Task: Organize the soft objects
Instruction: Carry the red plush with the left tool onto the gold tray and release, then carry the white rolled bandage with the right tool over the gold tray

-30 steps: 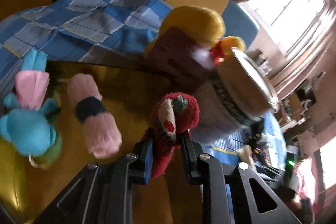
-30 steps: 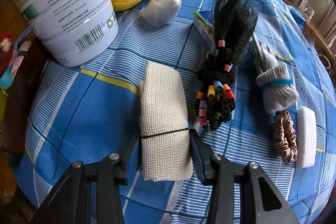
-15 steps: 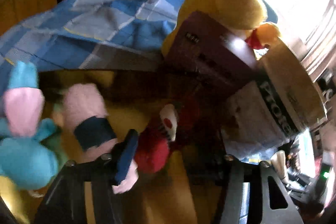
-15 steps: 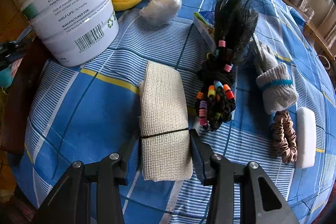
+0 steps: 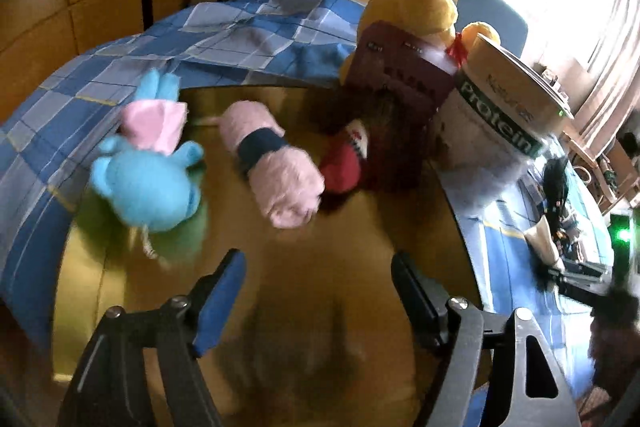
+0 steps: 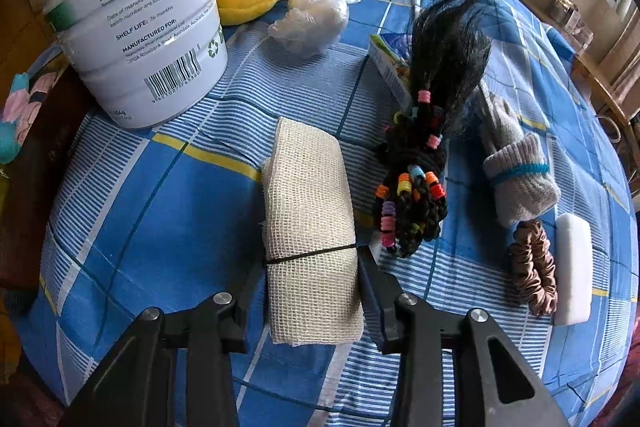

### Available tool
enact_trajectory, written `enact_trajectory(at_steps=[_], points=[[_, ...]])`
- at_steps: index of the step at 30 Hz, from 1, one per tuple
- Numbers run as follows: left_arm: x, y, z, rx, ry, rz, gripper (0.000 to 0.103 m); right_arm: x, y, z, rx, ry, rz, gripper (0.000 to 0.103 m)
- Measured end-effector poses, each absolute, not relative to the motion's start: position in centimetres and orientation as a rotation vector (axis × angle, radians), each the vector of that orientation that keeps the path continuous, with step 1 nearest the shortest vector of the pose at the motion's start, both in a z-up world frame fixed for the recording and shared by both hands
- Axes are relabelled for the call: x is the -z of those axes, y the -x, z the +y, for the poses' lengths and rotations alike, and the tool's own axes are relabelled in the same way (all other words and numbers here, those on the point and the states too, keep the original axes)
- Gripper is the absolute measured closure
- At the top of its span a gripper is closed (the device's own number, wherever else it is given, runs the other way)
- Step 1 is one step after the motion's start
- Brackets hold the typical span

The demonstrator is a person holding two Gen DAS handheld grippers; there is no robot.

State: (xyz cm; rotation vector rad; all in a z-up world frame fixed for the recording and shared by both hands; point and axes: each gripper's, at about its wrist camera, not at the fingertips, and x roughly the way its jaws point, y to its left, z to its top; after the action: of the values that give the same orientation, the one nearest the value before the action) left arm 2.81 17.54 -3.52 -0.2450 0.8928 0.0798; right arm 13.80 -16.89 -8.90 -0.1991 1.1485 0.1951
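Moved: left gripper [image 5: 318, 291] has let go of red plush [image 5: 344, 163], jaws now wide, empty.
Right gripper [image 6: 310, 291]: fingers close against gauze roll [image 6: 310, 223] on checked tablecloth [image 6: 160, 195].

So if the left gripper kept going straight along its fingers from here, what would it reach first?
The left gripper is open and empty. Straight ahead lies the pink rolled towel with the dark band, the red plush toy touching its right end. Probably the towel first, though blur and fisheye leave depth uncertain.

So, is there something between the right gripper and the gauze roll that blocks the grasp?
Nothing visible does. The right gripper already has its fingers on both sides of the gauze roll. The beaded hair bundle lies just beside it on the right, outside the fingers.
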Motion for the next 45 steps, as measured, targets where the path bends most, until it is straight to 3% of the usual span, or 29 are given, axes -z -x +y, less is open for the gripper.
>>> enact_trajectory(at_steps=[7,12,22,32,38,45], points=[[3.1,-1.2,18.0,-0.065,0.195,0.878,0.027,5.3,-13.4,-17.6,-0.19,0.082,1.082,0.064],[3.0,-1.0,18.4,-0.048,0.213,0.879,0.021,1.0,-15.0,-19.0,-0.153,0.03,1.014,0.064],[1.3,0.1,19.4,-0.082,0.184,0.816,0.011,-5.1,-26.7,-20.2,0.065,-0.027,0.99,0.064],[1.0,0.8,20.6,-0.094,0.177,0.805,0.011,-12.0,-33.1,-6.2,-0.14,0.059,0.87,0.064],[1.3,0.9,21.0,-0.092,0.2,0.815,0.011,-13.6,-29.8,2.9,-0.422,0.154,0.801,0.064],[1.4,1.4,20.7,-0.092,0.21,0.811,0.011,-11.0,-22.1,9.9,-0.66,0.295,0.829,0.064]])
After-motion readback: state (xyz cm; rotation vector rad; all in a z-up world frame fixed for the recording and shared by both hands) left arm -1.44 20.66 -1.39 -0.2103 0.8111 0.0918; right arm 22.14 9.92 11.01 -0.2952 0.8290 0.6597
